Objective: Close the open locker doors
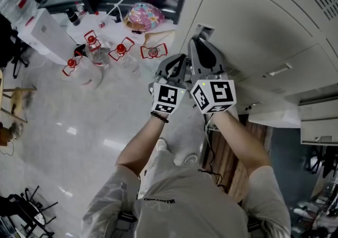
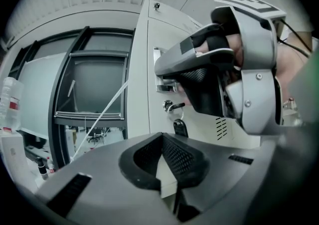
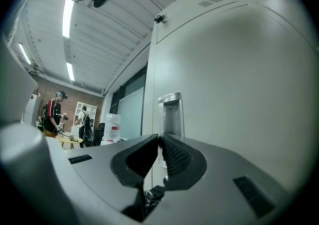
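Note:
The pale grey locker door (image 1: 253, 26) stands to my right in the head view. Both grippers are up against its left edge. My right gripper (image 1: 199, 39) is shut, with its tips at the door face by the metal handle recess (image 3: 171, 112). Nothing shows between its pads (image 3: 172, 156). In the left gripper view the right gripper (image 2: 167, 69) sits just above a key (image 2: 172, 105) in the lock, from which a dark fob (image 2: 180, 126) hangs. My left gripper (image 1: 177, 63) is just below and left of it, shut and empty (image 2: 162, 136).
A pale panel (image 1: 272, 111) juts out from the lockers at lower right. Several water bottles with red handles (image 1: 95, 52), a colourful bag (image 1: 143, 15) and a white box (image 1: 37, 28) sit on the floor to the left. Two people (image 3: 52, 114) stand far off.

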